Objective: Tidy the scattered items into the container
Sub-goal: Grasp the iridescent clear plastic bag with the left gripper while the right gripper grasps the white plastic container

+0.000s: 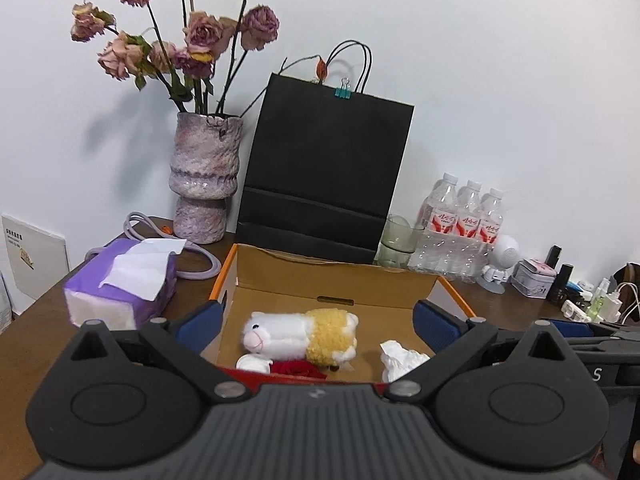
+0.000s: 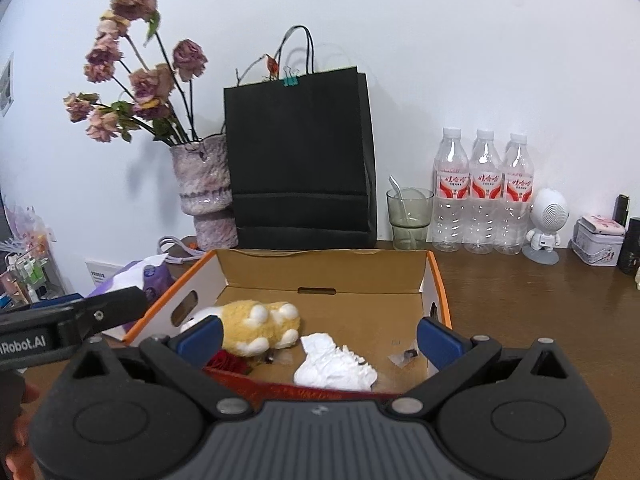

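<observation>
Right wrist view: white-and-yellow plush toy [image 2: 256, 326], crumpled white tissue [image 2: 334, 368] and red rose [image 2: 228, 362] sit inside orange-rimmed cardboard box [image 2: 434, 276]; both my claws [image 2: 320, 334] [image 1: 316, 322] spread, empty; tidying looks done, brown table [image 2: 540, 300] holds only unrelated clutter

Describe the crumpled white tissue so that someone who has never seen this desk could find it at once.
Find the open cardboard box with orange edges in front of the black paper bag. The crumpled white tissue lies on its floor, right of the plush toy and the red rose. It alone is a wrinkled, plain white wad.
</observation>
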{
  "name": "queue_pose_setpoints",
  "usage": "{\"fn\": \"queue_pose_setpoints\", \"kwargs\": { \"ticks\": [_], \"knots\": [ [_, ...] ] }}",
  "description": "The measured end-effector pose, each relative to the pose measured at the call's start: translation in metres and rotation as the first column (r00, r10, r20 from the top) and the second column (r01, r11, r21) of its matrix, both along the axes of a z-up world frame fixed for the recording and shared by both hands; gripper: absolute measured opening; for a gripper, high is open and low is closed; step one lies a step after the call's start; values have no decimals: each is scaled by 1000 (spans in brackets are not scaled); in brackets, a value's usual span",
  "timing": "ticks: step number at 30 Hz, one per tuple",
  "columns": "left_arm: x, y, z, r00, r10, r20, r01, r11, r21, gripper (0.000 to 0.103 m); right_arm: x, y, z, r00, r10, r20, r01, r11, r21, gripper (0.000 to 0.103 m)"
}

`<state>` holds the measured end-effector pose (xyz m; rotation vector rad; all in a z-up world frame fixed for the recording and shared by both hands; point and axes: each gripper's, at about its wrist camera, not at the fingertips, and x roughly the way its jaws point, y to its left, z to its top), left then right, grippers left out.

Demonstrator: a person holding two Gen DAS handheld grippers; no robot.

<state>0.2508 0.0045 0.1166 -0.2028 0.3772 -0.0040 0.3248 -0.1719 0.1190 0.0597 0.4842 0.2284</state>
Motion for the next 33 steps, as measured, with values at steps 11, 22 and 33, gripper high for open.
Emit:
{"fn": "queue_pose_setpoints", "kwargs": {
  "ticks": [11, 22, 33],
  "knots": [
    [-53, 5, 13, 1000, 0, 19, -1, 1000, 3, 103, -54, 8, 11, 1000, 18, 20, -17, 1000, -20, 103],
    [-85, 33, -5, 998, 43, -34, -42, 998, 38, 103, -79, -7, -19, 999, -13, -48, 10, 998, -60, 103],
    [-91, 60, -35, 992, 73, -105, -68, 997, 44, 103, -84, -23, -64, 987, -64, -148, 53, 996, -74, 103]
  ]
}}
